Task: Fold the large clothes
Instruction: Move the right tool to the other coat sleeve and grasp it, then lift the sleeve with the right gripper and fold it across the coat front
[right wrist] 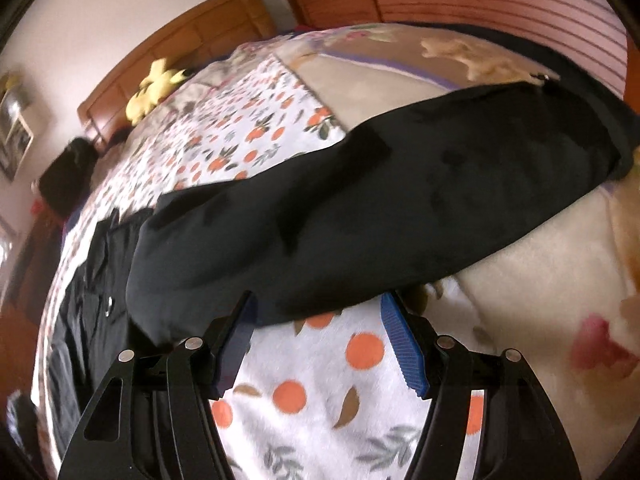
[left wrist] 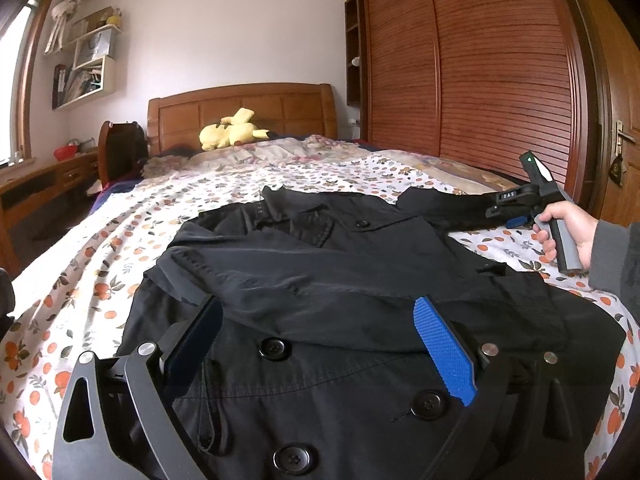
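Black coat (left wrist: 320,280): smooth, thin woven cloth, softly creased, laid flat across the bed (left wrist: 100,264); one sleeve (right wrist: 360,208) stretched out sideways toward the wardrobe side, another folded over the chest. Four round black buttons (left wrist: 274,348) countable in the left wrist view; the hem was cut off by the lower edge of that view.

Bedsheet (right wrist: 320,400): white, fleecy, printed with oranges and leaves; a beige plush blanket (right wrist: 540,280) lay beside it.

Left gripper (left wrist: 320,344): black metal linkage, ribbed blue pads; fingers (left wrist: 444,352) apart over the coat front, nothing between them.

Right gripper (right wrist: 320,344): same build, held by a hand (left wrist: 560,236) in a grey sleeve; fingers (right wrist: 404,348) apart, tips at the sleeve's lower edge, not clamped; whether they touched the cloth could not be told. This view was blurred.

One yellow plush toy (left wrist: 230,132) by the wooden headboard (left wrist: 240,112). Slatted wooden wardrobe (left wrist: 480,80), its top cut off
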{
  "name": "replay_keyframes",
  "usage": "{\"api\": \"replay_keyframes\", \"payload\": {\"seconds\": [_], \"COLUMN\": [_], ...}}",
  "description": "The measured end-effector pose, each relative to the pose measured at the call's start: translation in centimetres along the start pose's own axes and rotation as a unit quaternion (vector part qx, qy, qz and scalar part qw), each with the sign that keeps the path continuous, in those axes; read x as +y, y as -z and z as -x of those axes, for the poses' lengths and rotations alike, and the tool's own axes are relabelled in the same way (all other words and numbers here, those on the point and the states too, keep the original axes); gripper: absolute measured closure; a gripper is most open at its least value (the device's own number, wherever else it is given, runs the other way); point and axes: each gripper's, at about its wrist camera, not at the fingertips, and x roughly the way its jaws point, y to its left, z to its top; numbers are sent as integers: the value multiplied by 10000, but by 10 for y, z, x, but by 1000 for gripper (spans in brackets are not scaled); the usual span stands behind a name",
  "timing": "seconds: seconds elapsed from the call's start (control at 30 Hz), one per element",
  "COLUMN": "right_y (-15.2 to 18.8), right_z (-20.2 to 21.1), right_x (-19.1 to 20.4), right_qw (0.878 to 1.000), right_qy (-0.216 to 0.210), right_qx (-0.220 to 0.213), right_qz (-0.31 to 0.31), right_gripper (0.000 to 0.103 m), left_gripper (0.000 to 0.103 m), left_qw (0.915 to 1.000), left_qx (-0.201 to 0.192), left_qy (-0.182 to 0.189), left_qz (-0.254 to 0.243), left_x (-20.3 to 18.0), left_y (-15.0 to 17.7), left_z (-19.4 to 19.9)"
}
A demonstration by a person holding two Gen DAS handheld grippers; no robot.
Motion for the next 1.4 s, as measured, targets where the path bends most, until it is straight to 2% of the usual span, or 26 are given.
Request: {"api": "replay_keyframes", "payload": {"seconds": [0.07,0.1,0.13,0.2,0.27,0.4,0.53,0.63,0.83,0.93,1.07,1.27,1.37,1.4], "right_y": [-5,-8,-10,-16,-22,-27,-27,-15,32,56,83,114,125,129], "right_z": [-3,-5,-6,-6,4,37,71,91,113,111,102,91,97,102], "right_x": [-2,-2,-3,-3,1,35,77,115,185,206,218,213,209,207], "right_qw": [9999,9997,9995,9993,9989,9945,9877,9800,9596,9526,9484,9470,9460,9456], "right_qy": [143,235,306,360,385,383,-2,-358,-976,-1116,-1151,-1055,-1059,-1081], "right_qx": [-15,-13,-12,-21,-232,-711,-985,-1037,-801,-581,-254,161,267,275], "right_qz": [6,10,14,34,115,662,1210,1663,2513,2770,2943,3031,3052,3056], "right_gripper": [47,58,77,96,101,102,102,102,101,101,100,97,86,77], "left_gripper": [6,6,6,6,6,6,6,6,6,6,6,6,6,6], "left_qw": [10000,10000,10000,10000,10000,10000,10000,10000,10000,10000,10000,10000,10000,10000], "left_qx": [2,4,4,-1,0,6,-3,-7,-4,-6,-3,-3,-16,-25], "left_qy": [8,10,9,7,7,10,12,7,11,11,12,16,20,25], "left_qz": [-6,-8,-6,-3,-5,4,19,9,17,21,13,13,8,5], "left_x": [0,0,0,0,0,0,1,1,1,1,1,2,2,2], "left_y": [0,0,0,0,0,0,0,0,0,0,0,0,0,-1], "left_z": [0,0,0,0,0,0,1,1,1,1,1,1,2,2]}}
